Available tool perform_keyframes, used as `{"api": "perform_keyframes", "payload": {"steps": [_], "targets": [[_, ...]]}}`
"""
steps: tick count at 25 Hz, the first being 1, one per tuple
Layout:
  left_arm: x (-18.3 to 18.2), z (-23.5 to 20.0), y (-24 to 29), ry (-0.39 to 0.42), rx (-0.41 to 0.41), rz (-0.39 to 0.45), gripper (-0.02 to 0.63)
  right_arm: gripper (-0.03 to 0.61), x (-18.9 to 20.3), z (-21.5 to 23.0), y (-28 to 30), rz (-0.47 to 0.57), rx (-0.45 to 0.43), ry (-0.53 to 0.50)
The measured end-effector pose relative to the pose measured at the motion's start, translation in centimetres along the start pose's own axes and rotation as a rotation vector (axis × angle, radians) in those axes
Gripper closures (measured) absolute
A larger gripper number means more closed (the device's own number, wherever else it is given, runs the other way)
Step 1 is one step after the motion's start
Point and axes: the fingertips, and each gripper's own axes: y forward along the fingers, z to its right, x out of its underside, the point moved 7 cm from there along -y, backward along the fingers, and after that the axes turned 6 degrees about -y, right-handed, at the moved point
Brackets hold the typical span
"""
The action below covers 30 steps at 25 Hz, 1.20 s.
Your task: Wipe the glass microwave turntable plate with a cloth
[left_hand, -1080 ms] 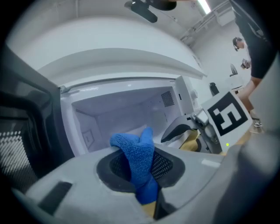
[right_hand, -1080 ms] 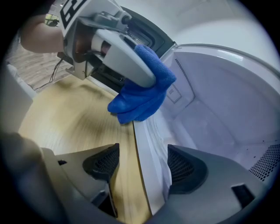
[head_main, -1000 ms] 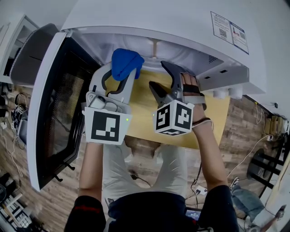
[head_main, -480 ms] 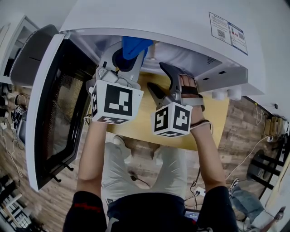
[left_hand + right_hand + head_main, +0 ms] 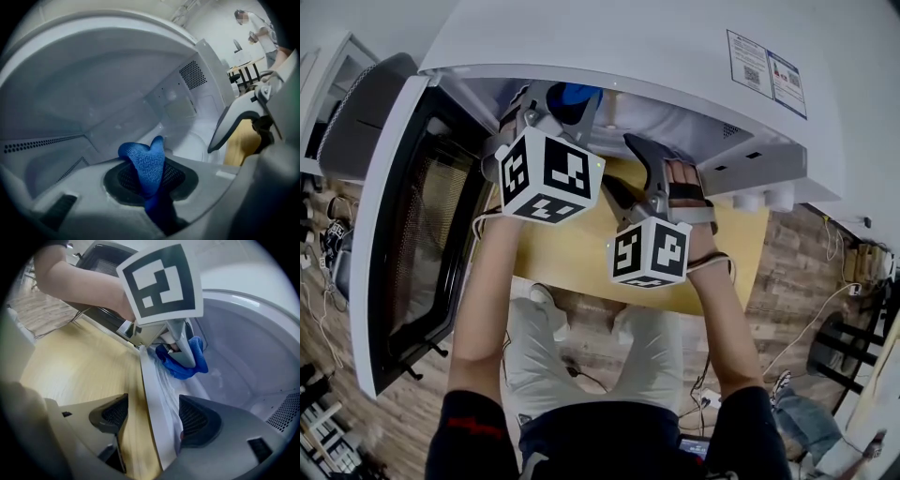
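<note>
cloth [image 5: 143, 158] in left gripper [image 5: 150, 185], right gripper [image 5: 150, 417] likely empty

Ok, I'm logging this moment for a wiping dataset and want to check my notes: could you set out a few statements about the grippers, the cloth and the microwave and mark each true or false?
1. The left gripper is shut on the blue cloth. True.
2. The right gripper also grips the cloth. False: its jaws stand apart and clamp nothing. Only the left gripper holds the cloth.
3. The microwave door is open. True.
4. The left gripper holds the cloth well outside the microwave. False: its tips and the cloth are inside the white cavity.
</note>
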Motion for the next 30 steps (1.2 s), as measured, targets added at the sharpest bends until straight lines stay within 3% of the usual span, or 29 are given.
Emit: {"api": "perform_keyframes", "payload": {"steps": [3,7,16,30], "targets": [[0.2,0.1,1.1,0.042,0.017,-0.045,0.552,0.278,0.0,0.0,0.0,0.0,0.0,-0.001],[0.1,-0.2,2.2,0.042,0.044,-0.072,0.552,0.279,0.0,0.0,0.0,0.003,0.0,-0.005],[0.4,-1.1,3.1,-0.064,0.056,-0.102,0.551,0.279,0.0,0.0,0.0,0.006,0.0,-0.009],[-1.0,0.9,3.4,0.051,0.127,-0.085,0.551,0.279,0.0,-0.1,0.0,0.016,0.012,-0.008]]}}
